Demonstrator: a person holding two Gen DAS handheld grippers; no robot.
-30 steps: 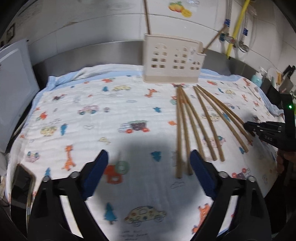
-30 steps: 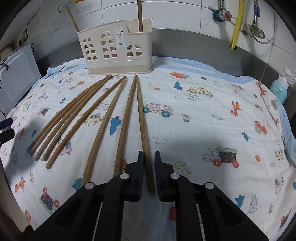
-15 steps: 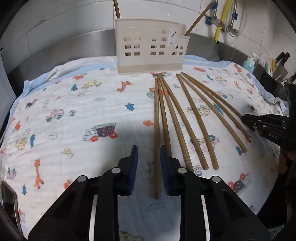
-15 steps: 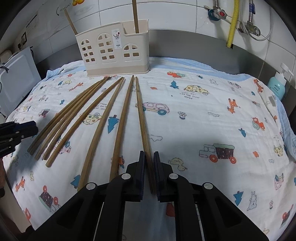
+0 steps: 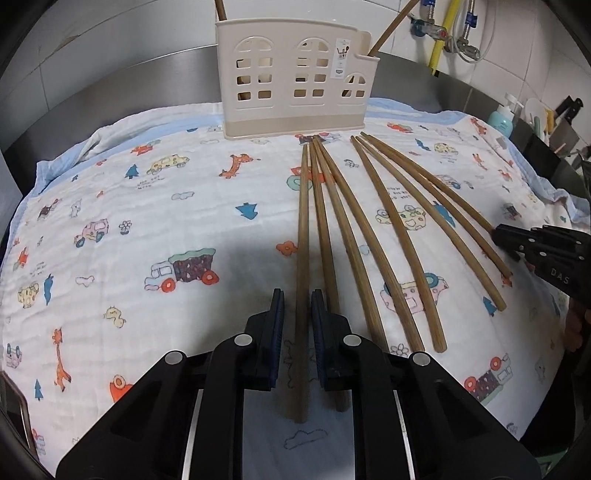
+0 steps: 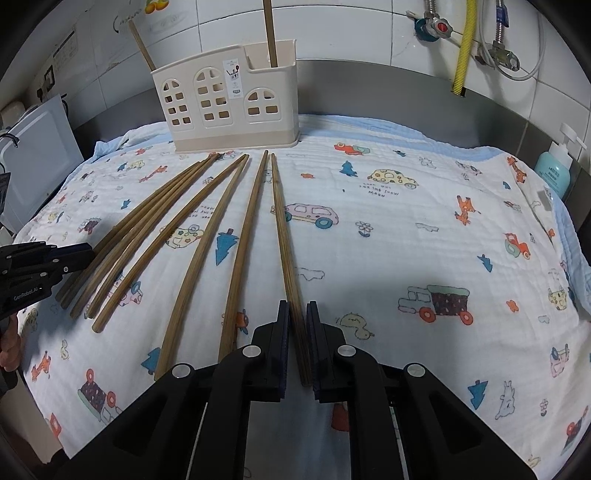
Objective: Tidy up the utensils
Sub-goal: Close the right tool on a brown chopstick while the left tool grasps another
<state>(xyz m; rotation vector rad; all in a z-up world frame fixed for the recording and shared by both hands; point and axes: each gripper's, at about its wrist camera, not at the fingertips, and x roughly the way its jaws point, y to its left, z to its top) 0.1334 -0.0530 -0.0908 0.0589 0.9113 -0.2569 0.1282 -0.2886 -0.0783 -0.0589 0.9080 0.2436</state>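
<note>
Left hand-held gripper [image 5: 297,310] sits narrowed around the leftmost chopstick [image 5: 303,236] near its thick end. Right hand-held gripper [image 6: 297,321] pinches the rightmost chopstick [image 6: 282,229] the same way. Both lie on the printed cloth [image 6: 406,221] before the utensil holder [image 6: 229,99]. Sticks look light, stiff, smooth; could roll or pivot.

Whole counter is covered by a white kids' blanket [image 6: 406,229] printed with cars, trucks, giraffes and little trees, pale blue edge at the back. Behind it a steel backsplash [image 6: 388,88], then white wall tiles [image 6: 332,26]. Up around 1 o'clock in the right view: a yellow corrugated hose [image 6: 464,44] and a valve with a red handle [image 6: 441,27]. Teal soap pump bottle [image 6: 554,170] at 3 o'clock, white appliance [image 6: 33,162] at 9 o'clock.
</note>
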